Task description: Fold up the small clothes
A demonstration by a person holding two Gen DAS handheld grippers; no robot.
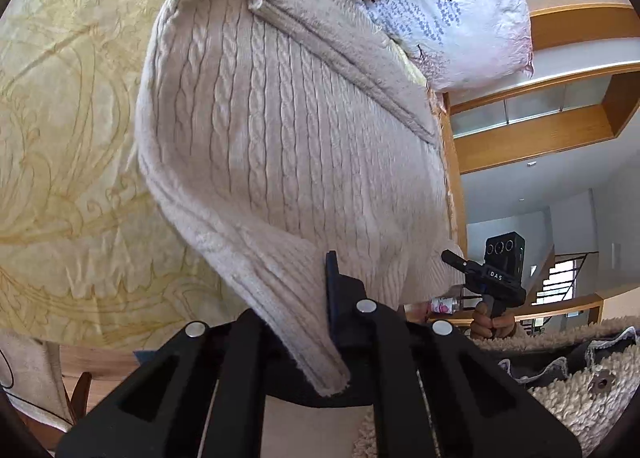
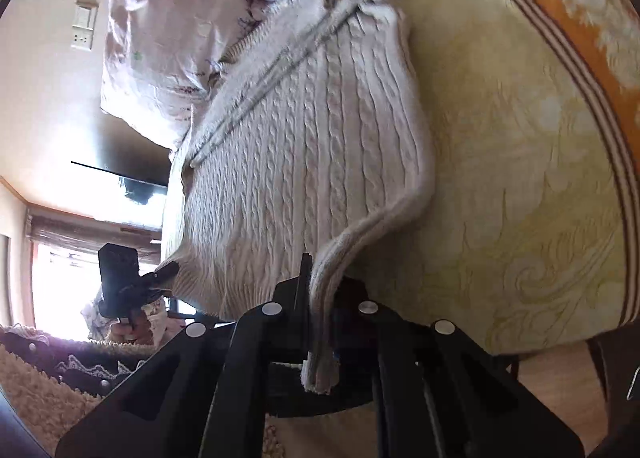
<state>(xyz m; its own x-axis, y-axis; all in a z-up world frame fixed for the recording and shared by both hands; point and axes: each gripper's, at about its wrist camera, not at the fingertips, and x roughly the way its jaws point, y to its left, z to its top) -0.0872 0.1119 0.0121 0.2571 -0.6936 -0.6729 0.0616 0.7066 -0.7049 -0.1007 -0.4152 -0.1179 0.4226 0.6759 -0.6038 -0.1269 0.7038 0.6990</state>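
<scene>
A beige cable-knit sweater [image 1: 288, 130] lies on a yellow patterned bed cover [image 1: 68, 130]. My left gripper [image 1: 320, 298] is shut on the ribbed hem at one bottom corner, with the cloth running down between the fingers. My right gripper [image 2: 320, 290] is shut on the ribbed hem at the other bottom corner of the sweater [image 2: 304, 162]. Each gripper shows in the other's view, clamped on the far hem corner: the right one [image 1: 460, 260] and the left one [image 2: 168, 272]. The hem is lifted off the bed cover [image 2: 500, 186].
Patterned pillows [image 1: 452, 6] lie at the sweater's collar end. A fleece-lined dark jacket [image 1: 576, 374] lies near me, also in the right wrist view [image 2: 52, 374]. An orange band [image 2: 580, 18] borders the cover. Wooden shelving [image 1: 560, 130] and a stair rail stand beyond the bed.
</scene>
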